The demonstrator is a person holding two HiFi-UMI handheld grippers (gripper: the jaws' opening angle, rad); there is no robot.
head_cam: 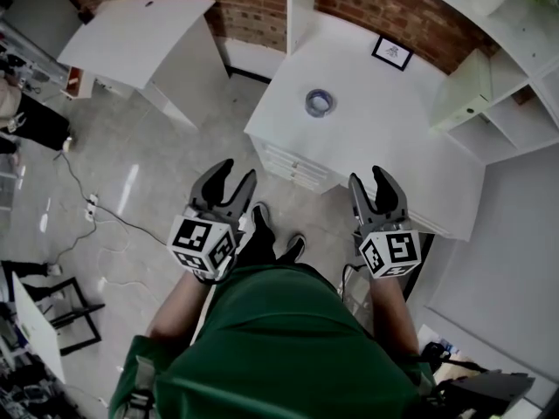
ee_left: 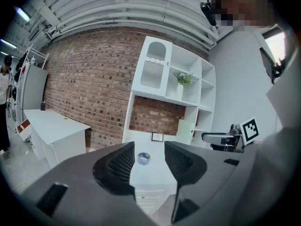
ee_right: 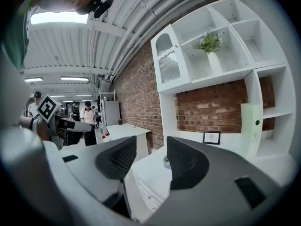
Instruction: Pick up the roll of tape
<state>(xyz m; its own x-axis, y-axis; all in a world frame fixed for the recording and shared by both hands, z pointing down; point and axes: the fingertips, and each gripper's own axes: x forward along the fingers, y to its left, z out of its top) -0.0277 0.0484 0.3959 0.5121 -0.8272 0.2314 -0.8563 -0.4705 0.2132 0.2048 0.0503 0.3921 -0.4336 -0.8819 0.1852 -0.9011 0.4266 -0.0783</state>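
Note:
A roll of tape (head_cam: 319,103) lies flat on the white desk (head_cam: 410,147), well ahead of both grippers. In the left gripper view the roll of tape (ee_left: 143,158) shows far off between the jaws. The right gripper view catches only an edge of the roll of tape (ee_right: 166,162) beside the right jaw. My left gripper (head_cam: 234,179) is held over the floor short of the desk, open and empty. My right gripper (head_cam: 369,180) hangs at the desk's near edge, open and empty too.
A small framed picture (head_cam: 392,52) stands at the back of the desk by the brick wall. White shelving (head_cam: 502,85) rises to the right. Drawers (head_cam: 293,168) face me below the desk. Another white table (head_cam: 140,33) stands at the left; cables trail on the floor (head_cam: 96,212).

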